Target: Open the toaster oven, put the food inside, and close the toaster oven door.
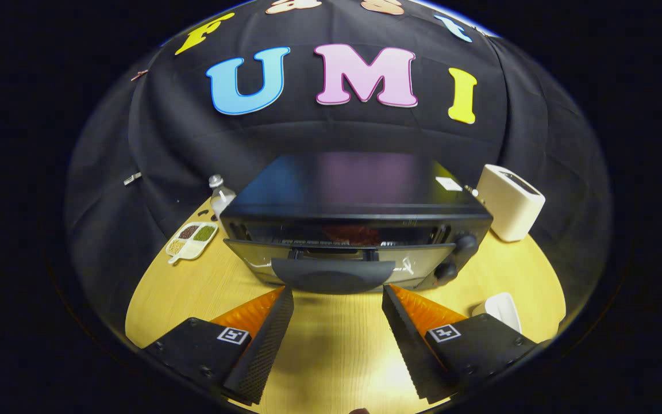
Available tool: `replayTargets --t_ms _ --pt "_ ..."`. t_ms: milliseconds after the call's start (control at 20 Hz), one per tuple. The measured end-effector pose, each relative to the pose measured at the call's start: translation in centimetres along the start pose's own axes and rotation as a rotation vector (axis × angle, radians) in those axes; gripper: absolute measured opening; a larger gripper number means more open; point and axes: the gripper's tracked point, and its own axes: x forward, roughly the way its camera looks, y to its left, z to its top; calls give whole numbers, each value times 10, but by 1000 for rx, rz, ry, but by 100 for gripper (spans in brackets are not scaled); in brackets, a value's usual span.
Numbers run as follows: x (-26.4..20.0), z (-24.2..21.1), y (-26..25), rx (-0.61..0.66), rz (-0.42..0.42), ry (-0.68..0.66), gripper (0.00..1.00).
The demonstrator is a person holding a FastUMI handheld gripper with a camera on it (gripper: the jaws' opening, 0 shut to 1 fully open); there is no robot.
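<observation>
Gripper (338, 299) fingers spread wide, holding nothing, tips just short of the handle (333, 275) at 12 o'clock. Oven (354, 221) stands mid-table (337, 345), long axis running 9 to 3 o'clock, front facing the gripper; its door (423, 260) is tilted partly open, with reddish food (351, 234) visible inside. Knobs (464, 242) at 1 o'clock. Divided tray (191, 240) at 10 o'clock, toaster (509, 202) at 2 o'clock, white dish (502, 309) beside the right finger.

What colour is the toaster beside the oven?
Cream white toaster, seen in the gripper view.
</observation>
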Motion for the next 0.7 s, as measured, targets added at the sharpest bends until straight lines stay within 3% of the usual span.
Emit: replayTargets --t_ms 350,700 --pt "-20 27 -11 58 16 -65 98" --pt "-64 61 -23 -1 15 -192 99"
